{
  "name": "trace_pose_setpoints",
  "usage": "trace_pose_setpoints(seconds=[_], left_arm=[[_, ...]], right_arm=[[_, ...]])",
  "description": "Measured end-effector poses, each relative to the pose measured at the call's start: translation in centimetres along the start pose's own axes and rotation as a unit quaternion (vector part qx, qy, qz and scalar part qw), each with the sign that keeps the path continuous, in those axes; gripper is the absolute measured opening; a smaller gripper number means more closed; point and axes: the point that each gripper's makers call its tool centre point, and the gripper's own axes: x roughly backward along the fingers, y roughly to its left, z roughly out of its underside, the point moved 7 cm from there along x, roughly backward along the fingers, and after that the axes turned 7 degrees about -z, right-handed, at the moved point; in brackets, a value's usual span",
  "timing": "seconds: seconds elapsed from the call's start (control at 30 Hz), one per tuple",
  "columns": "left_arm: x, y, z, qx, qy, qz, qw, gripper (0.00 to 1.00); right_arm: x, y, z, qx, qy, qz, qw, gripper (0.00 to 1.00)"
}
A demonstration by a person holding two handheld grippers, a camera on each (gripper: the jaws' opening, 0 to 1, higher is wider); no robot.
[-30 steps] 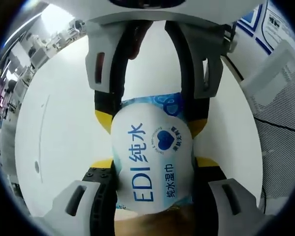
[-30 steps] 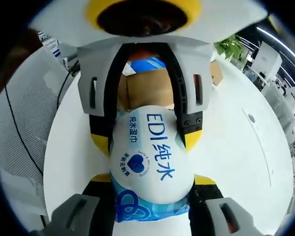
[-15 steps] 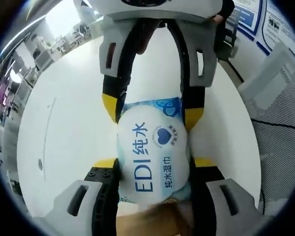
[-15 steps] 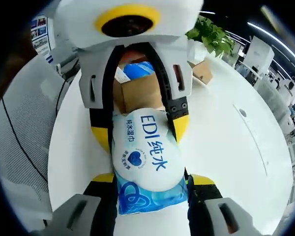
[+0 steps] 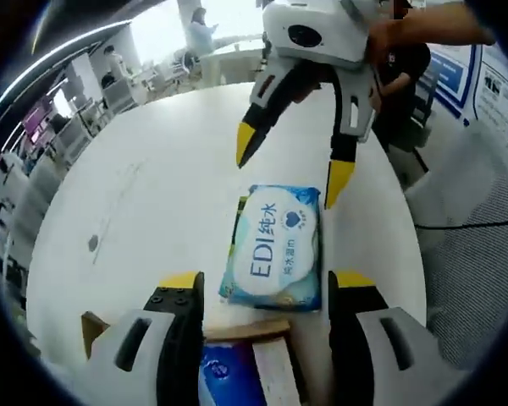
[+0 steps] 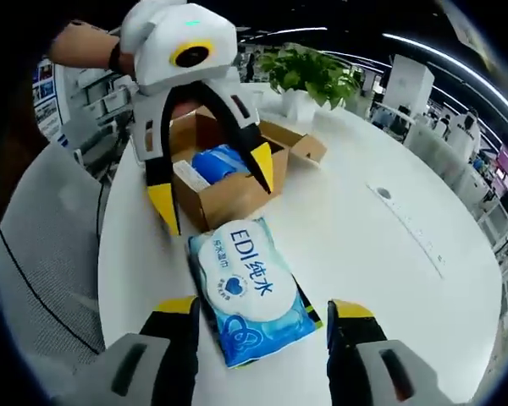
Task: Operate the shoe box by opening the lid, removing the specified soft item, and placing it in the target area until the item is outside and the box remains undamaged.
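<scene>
Both grippers have let go and pulled back; left gripper [image 6: 210, 182] and right gripper [image 5: 289, 159] hang wide open. The wipes pack [image 5: 275, 245] lies on the table [image 5: 152, 194] beside the box [image 6: 229, 173]. It looks soft and slippery, best pinched by its long sides.

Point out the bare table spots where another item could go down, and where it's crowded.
Bare: the wide white table stretch beyond the wipes pack, away from the mesh chair, out to the small round port. Crowded: the strip between the pack and the open cardboard box, where the left tongs hang open.
</scene>
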Motion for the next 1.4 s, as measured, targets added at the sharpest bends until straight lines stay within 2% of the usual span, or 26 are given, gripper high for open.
trace_pose_setpoints(seconds=[0.13, 0.17, 0.23, 0.4, 0.53, 0.63, 0.77, 0.97, 1.1, 1.3, 1.4], left_arm=[[2.3, 0.1, 0.7, 0.057, -0.033, -0.017, 0.9977, 0.6], [3.1, -0.1, 0.7, 0.081, -0.05, -0.016, 0.9953, 0.6], [4.3, 0.1, 1.0, 0.101, -0.068, -0.031, 0.9921, 0.61], [6.6, -0.1, 2.4, 0.119, -0.074, -0.05, 0.989, 0.61], [8.5, 0.1, 3.5, 0.142, -0.091, -0.07, 0.9832, 0.63], [9.9, 0.7, 5.0, 0.172, -0.104, -0.084, 0.976, 0.63], [11.5, 1.0, 6.8, 0.183, -0.105, -0.099, 0.9724, 0.63], [13.8, 0.1, 9.9, 0.221, -0.11, -0.12, 0.9617, 0.62], [14.9, -0.3, 11.6, 0.241, -0.113, -0.127, 0.9556, 0.62], [15.6, -0.9, 13.7, 0.257, -0.113, -0.13, 0.951, 0.61], [15.8, -1.3, 14.4, 0.259, -0.11, -0.128, 0.951, 0.62]], right_arm=[[0.5, 0.7, -0.9, -0.027, -0.036, 0.009, 0.999, 0.59], [0.6, 0.9, -1.3, -0.037, -0.048, 0.009, 0.9981, 0.59], [0.6, 1.5, -1.7, -0.047, -0.063, 0.009, 0.9969, 0.6], [0.3, 2.9, -3.5, -0.062, -0.098, 0.011, 0.9932, 0.62], [-0.1, 3.8, -4.9, -0.08, -0.13, 0.013, 0.9882, 0.62], [-0.6, 4.5, -5.7, -0.096, -0.15, 0.012, 0.984, 0.62], [-1.4, 5.3, -6.6, -0.104, -0.163, 0.006, 0.9812, 0.62], [-2.7, 7.8, -8.5, -0.11, -0.174, -0.005, 0.9785, 0.62], [-3.4, 8.5, -9.4, -0.113, -0.183, -0.012, 0.9765, 0.62], [-4.5, 9.3, -10.7, -0.124, -0.198, -0.024, 0.972, 0.62], [-5.1, 9.9, -11.3, -0.13, -0.202, -0.03, 0.9703, 0.62]])
